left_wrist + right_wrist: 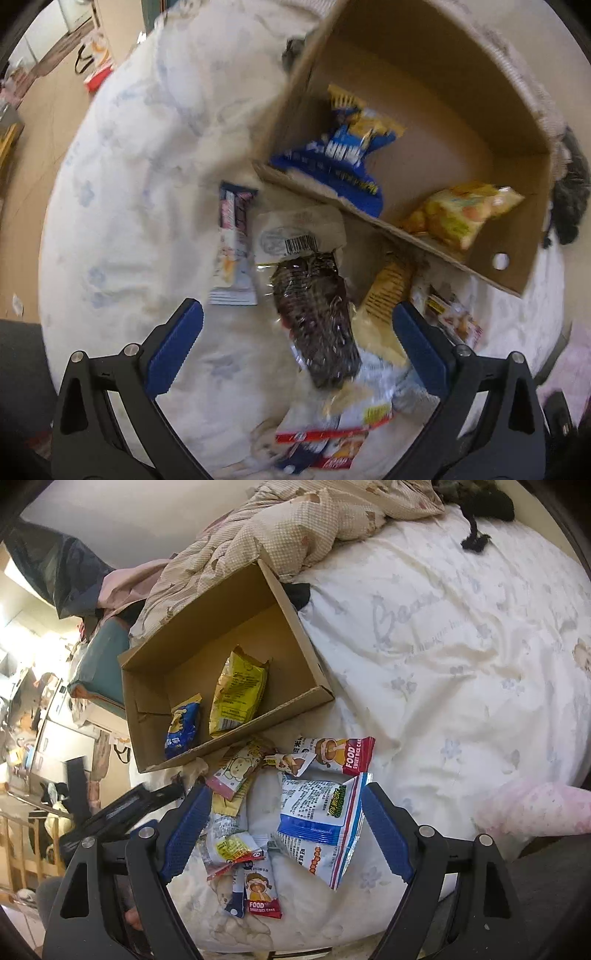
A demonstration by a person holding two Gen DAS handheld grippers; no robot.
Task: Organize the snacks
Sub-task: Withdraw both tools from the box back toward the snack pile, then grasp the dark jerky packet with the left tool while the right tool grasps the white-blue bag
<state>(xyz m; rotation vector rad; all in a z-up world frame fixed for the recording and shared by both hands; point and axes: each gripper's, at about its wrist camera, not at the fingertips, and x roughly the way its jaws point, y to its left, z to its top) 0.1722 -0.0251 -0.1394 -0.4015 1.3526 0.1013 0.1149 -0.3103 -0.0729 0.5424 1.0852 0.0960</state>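
A cardboard box lies open on the bed, with a blue bag and a yellow bag inside. In front of it is a pile of snacks. My left gripper is open and points down over a dark clear-wrapped packet, which lies between the pads untouched. A white bar wrapper lies to its left. My right gripper is open above a large white and blue bag. Rice cake packets lie around it, and the box is beyond.
The white printed bedsheet stretches to the right. A crumpled checked quilt and a black cloth lie behind the box. Pink fabric sits at the bed's near right edge. The wooden floor with clutter is to the left.
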